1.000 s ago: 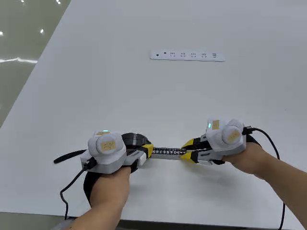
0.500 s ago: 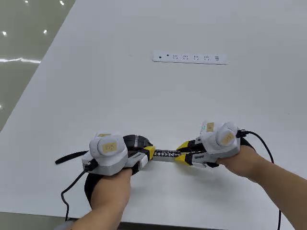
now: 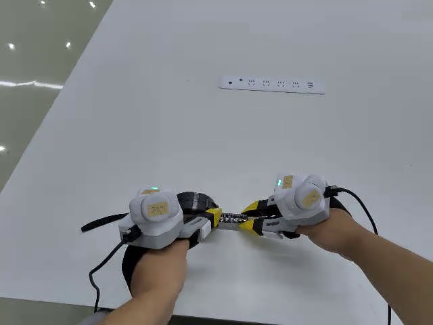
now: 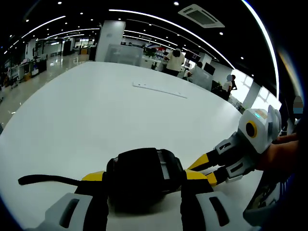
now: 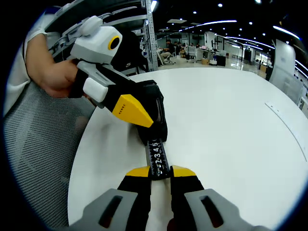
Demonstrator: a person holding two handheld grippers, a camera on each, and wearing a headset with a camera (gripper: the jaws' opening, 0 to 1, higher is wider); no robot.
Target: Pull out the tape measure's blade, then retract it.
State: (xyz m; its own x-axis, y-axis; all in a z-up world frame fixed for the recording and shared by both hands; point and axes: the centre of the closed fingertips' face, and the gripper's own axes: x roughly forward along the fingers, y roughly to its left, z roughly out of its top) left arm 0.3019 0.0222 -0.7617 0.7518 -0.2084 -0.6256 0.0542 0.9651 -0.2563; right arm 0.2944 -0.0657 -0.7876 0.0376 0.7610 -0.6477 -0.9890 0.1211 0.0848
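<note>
A black tape measure case (image 4: 142,177) rests on the white table (image 3: 203,135), and my left gripper (image 4: 144,177) is shut on it from both sides. The same case (image 3: 194,202) sits at the table's near edge in the head view, with its black wrist strap (image 3: 100,221) trailing left. A short length of black blade (image 5: 158,157) with white numerals runs out of the case (image 5: 155,111). My right gripper (image 5: 160,172) is shut on the blade's end. In the head view that blade (image 3: 231,218) spans the small gap between my left gripper (image 3: 214,217) and my right gripper (image 3: 247,217).
A white power strip (image 3: 272,84) lies far back on the table. The table's left edge (image 3: 47,122) drops to a shiny floor. Cables (image 3: 101,267) hang from both grippers over the near edge. People stand beyond the table (image 4: 174,61).
My right gripper has moved left toward the case, and the exposed blade between the two grippers has grown shorter. The left gripper and the case stay put.
</note>
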